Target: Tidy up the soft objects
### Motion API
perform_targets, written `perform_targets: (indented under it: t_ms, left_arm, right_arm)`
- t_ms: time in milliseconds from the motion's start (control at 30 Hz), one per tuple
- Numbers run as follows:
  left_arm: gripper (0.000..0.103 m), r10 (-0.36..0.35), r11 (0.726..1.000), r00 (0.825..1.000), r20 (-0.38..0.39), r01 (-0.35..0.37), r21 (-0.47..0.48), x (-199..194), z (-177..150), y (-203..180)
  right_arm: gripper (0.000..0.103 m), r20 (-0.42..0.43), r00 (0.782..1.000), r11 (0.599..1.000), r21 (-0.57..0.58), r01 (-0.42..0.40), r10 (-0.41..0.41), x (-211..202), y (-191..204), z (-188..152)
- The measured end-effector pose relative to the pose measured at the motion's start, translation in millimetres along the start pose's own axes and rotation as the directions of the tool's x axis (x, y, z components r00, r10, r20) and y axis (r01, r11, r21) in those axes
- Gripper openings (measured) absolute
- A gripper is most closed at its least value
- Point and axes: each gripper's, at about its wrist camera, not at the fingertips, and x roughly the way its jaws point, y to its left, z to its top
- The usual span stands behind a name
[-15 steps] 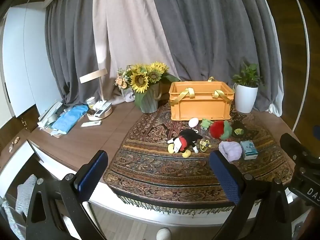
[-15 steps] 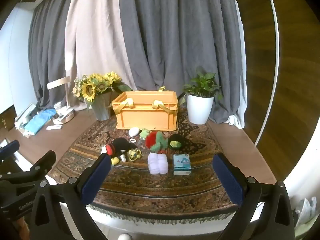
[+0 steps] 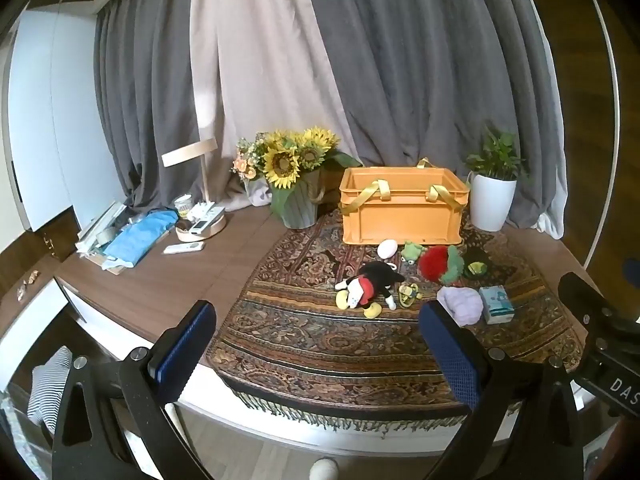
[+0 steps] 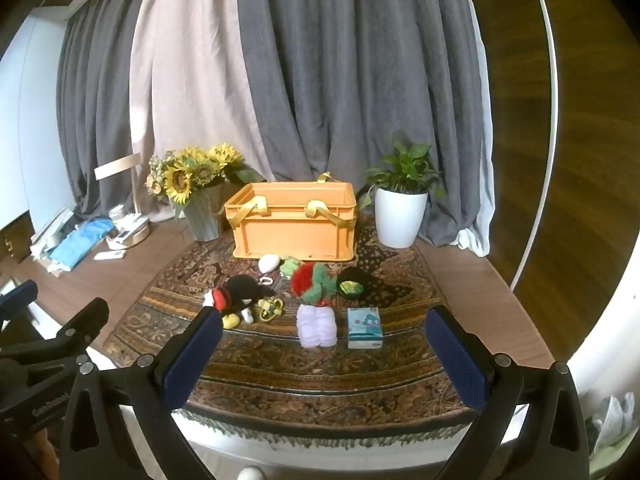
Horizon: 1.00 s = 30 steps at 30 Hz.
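Soft items lie in a loose cluster on the patterned rug [image 4: 320,364], in front of the orange crate [image 4: 294,228]. A Mickey Mouse plush [image 4: 240,298] lies on its side at the left of the cluster, with a small yellow keyring toy [image 4: 270,309] just beside it. A lilac folded cloth [image 4: 317,326] sits nearest the rug's front edge, next to a light-blue tissue pack [image 4: 363,328]. Behind these are a red-and-green plush [image 4: 314,282], a black-and-green plush [image 4: 352,285], a small green frog toy [image 4: 289,266] and a white egg-shaped item [image 4: 269,263] (material not discernible). The crate's yellow handles hang over its rim; its interior is not visible.

Left gripper [image 3: 316,354] and right gripper [image 4: 322,354] both hover at the near edge of the table [image 3: 160,280], jaws spread wide, gripping nothing.

Sunflower vase [image 3: 294,188] stands left of the crate, white potted plant [image 4: 402,208] right.
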Motion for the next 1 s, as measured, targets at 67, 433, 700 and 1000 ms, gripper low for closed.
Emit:
perform_targets:
  t_ms: [67,433,700,1000]
  left_arm:
    - [0.103,-0.002,1.0,1.0,-0.012,0.002,-0.012,6.7,2.6,0.6]
    - [0.103,0.005,1.0,1.0,-0.004,-0.005,-0.014,7.3,1.3,2.1]
    - [0.103,0.002,1.0,1.0,-0.006,-0.002,-0.018,8.7,-0.5,2.8]
    - [0.103,0.003,1.0,1.0,-0.005,-0.003,-0.019,10.2,-1.7,5.2]
  right_arm:
    - [0.102,-0.001,1.0,1.0,0.0,0.002,-0.002,0.2,0.0,0.0]
    - [0.102,-0.002,1.0,1.0,-0.001,0.008,-0.008,0.8,1.9,-0.5]
    - [0.102,-0.003,1.0,1.0,0.003,0.005,-0.005,1.7,1.8,-0.8]
    - [0.102,-0.001,1.0,1.0,0.0,0.004,-0.004,3.0,0.4,-0.7]
